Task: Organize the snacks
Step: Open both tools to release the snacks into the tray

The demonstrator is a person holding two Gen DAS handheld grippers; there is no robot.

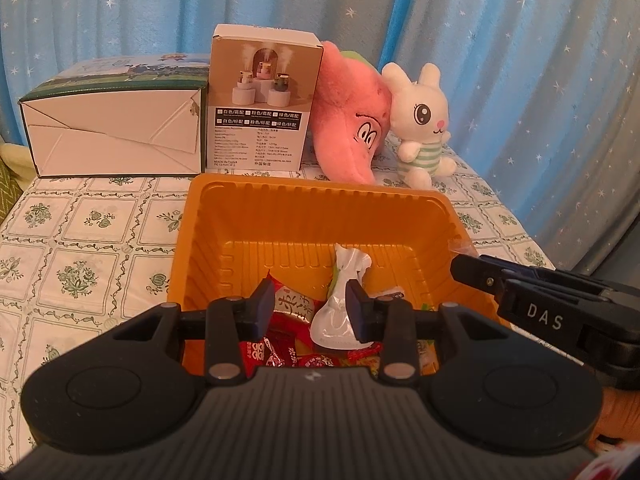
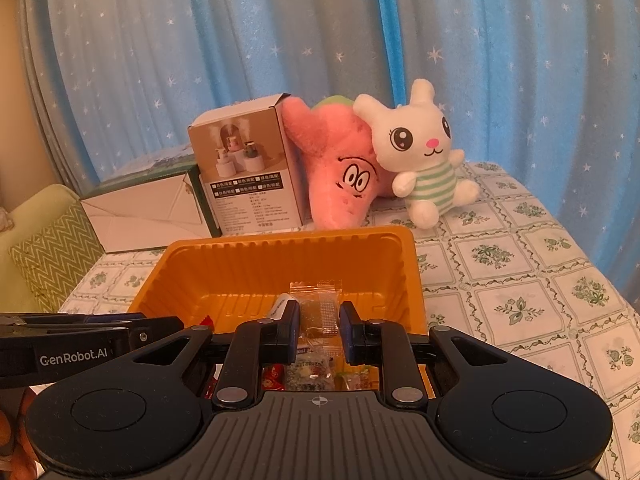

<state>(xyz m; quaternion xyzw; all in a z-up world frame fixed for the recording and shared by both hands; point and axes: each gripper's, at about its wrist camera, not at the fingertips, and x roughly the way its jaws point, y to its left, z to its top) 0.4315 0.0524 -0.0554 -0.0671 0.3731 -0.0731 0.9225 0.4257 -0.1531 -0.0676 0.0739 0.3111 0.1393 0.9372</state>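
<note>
Snacks in red wrappers [image 1: 280, 350] are lying heaped at the near end of the orange plastic tray [image 1: 312, 204] sitting on the floral tabletop [image 1: 88, 248]. The left gripper [image 1: 312, 306] is hovering over them, its fingers [image 1: 264, 300] set narrow, with a white twisted packet [image 1: 340, 312] lying between them; whether they are pinching it I cannot tell. The right gripper [image 2: 319, 330] is holding a clear-wrapped snack [image 2: 318, 308] clamped between its fingers. Behind the tray, a pink plush star [image 2: 340, 168] and white plush bunny [image 2: 420, 152] are leaning beside a humidifier box [image 1: 260, 100].
</note>
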